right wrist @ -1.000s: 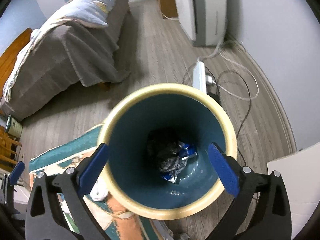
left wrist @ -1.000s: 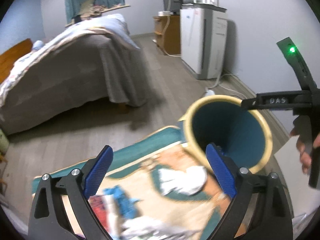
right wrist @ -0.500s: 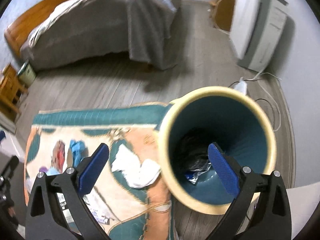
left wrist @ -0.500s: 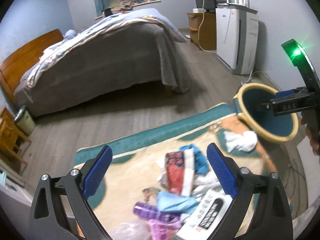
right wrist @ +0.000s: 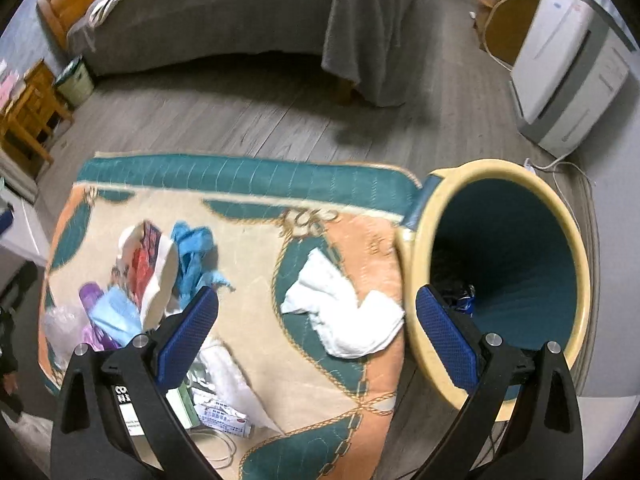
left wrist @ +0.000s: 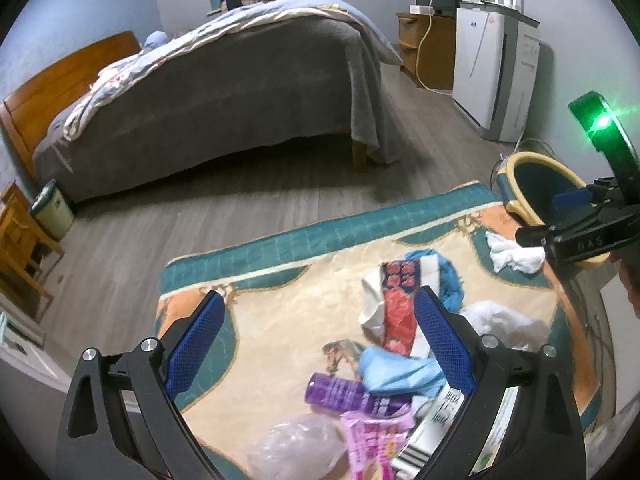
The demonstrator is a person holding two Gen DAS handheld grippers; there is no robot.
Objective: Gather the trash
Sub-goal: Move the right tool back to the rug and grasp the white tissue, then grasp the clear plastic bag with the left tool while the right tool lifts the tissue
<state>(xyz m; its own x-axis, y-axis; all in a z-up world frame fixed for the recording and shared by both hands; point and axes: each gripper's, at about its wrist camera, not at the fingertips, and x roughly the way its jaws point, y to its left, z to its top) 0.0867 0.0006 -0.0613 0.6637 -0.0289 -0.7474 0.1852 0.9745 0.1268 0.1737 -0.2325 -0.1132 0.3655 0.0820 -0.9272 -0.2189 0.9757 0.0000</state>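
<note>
A pile of trash lies on a patterned rug (left wrist: 280, 320): a red-and-white packet (left wrist: 400, 300), blue cloth (left wrist: 448, 276), a purple wrapper (left wrist: 344, 392), a pink packet (left wrist: 376, 436) and a clear bag (left wrist: 296, 444). My left gripper (left wrist: 320, 344) hangs open above the pile, empty. A white crumpled tissue (right wrist: 344, 316) lies between my open right gripper's (right wrist: 316, 332) fingers, lower down on the rug. The cream-rimmed teal bin (right wrist: 504, 272) stands at the rug's right edge with dark trash inside. The bin (left wrist: 540, 184) and tissue (left wrist: 512, 254) also show in the left wrist view.
A bed with a grey cover (left wrist: 224, 92) fills the far side. A white appliance (left wrist: 496, 68) and a wooden cabinet (left wrist: 424, 52) stand by the right wall, with cables (right wrist: 568, 168) on the floor behind the bin. Wooden furniture (left wrist: 20, 248) and a small can (left wrist: 52, 208) sit at left.
Both grippers have swung left, away from the bin's mouth, toward the rug. The trash pile has come under the left gripper and the white tissue between the right gripper's fingers.
</note>
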